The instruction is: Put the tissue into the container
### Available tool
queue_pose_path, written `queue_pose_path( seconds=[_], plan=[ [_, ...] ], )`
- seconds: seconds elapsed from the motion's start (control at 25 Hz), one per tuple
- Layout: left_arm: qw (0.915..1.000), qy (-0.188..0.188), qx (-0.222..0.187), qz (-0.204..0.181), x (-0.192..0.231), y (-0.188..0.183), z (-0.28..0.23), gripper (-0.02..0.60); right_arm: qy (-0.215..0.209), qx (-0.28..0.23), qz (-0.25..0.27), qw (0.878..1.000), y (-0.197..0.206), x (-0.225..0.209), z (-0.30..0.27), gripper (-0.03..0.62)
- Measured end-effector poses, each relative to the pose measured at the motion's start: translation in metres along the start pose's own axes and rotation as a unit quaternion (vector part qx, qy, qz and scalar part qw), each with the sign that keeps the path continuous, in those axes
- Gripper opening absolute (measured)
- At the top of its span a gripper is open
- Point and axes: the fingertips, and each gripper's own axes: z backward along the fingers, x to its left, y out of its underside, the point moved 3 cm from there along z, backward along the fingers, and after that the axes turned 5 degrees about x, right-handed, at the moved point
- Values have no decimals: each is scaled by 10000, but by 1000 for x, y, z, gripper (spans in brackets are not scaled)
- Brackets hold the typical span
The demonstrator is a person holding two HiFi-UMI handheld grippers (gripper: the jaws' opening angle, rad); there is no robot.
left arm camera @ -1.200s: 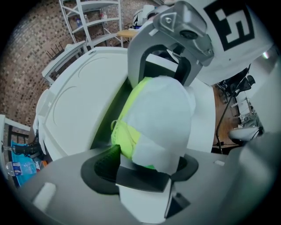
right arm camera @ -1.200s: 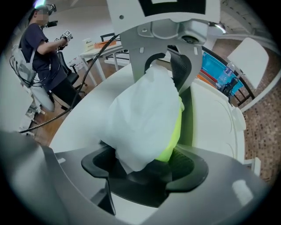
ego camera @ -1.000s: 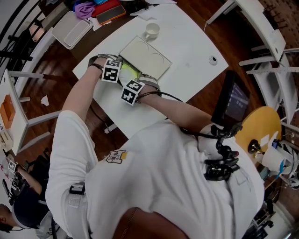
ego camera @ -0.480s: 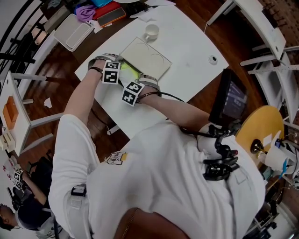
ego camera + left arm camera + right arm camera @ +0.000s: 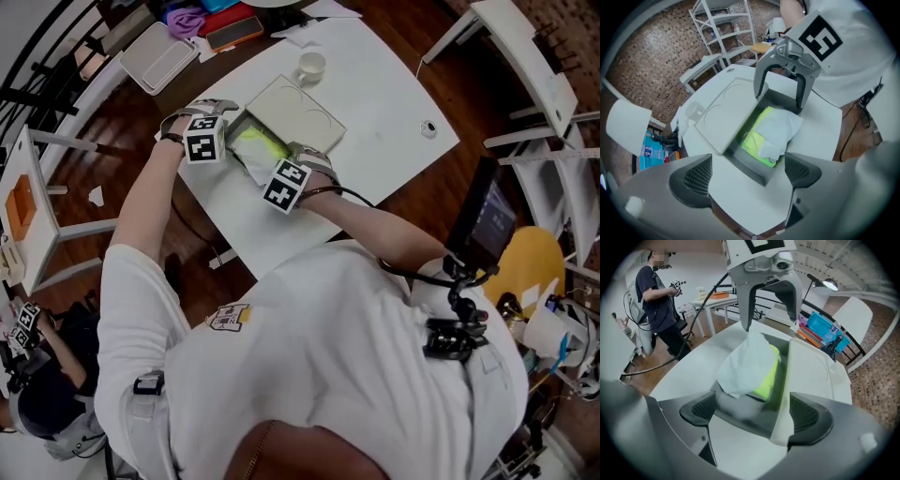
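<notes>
Head and gripper views, tissue at rest. The white tissue (image 5: 782,132) lies crumpled inside the grey container (image 5: 749,167), on top of a yellow-green pack (image 5: 756,143). From the right gripper view, the tissue (image 5: 746,363) mounds up higher than the container's wall (image 5: 740,417). The pale lid (image 5: 295,112) lies along the container's far right side and seems to lean on its rim, though I cannot tell how far it overlaps.

The left gripper (image 5: 746,176) stands at the container's left end and the right gripper (image 5: 754,416) at its near right end, facing each other across it. Both sets of jaws are opening. No pad presses on anything, and between each pair I see only the container's end and the white table (image 5: 375,103).

Risks, as I judge them:
- A loose fold could snag on a fingertip (image 5: 701,409) as I draw the grippers away, pulling the tissue back over the rim.
- The high mound could be pinched if the lid is set down on it.
- A nudge from either gripper could slide the leaning lid or shift the container towards the table's near edge.
</notes>
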Motion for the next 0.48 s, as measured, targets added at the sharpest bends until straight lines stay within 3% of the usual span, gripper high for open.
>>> queue_pose_path(
  seconds=[0.08,0.16,0.2,0.24,0.28,0.36,0.48],
  plan=[
    [9975,-392,-334,491,6,-3,18,467,27,-289,-173,9994,7,-10,20,492],
    [9838,-1020,-836,1210,10,-4,41,466,6,-753,-387,9964,17,-21,44,486],
    [9689,-1391,-1170,1680,10,-4,54,466,-25,-1035,-498,9934,22,-26,56,470],
    [9460,-1756,-1576,2223,5,-5,67,466,-76,-1322,-597,9894,30,-31,67,450],
    [9146,-2074,-2036,2812,-3,-8,78,464,-153,-1587,-678,9849,39,-34,77,425],
    [8352,-2482,-2928,3939,-33,-18,92,433,-353,-2003,-774,9760,62,-40,91,375],
    [7192,-2484,-3823,5243,-93,-50,84,292,-602,-2482,-605,9649,98,-43,102,266]
  ],
)
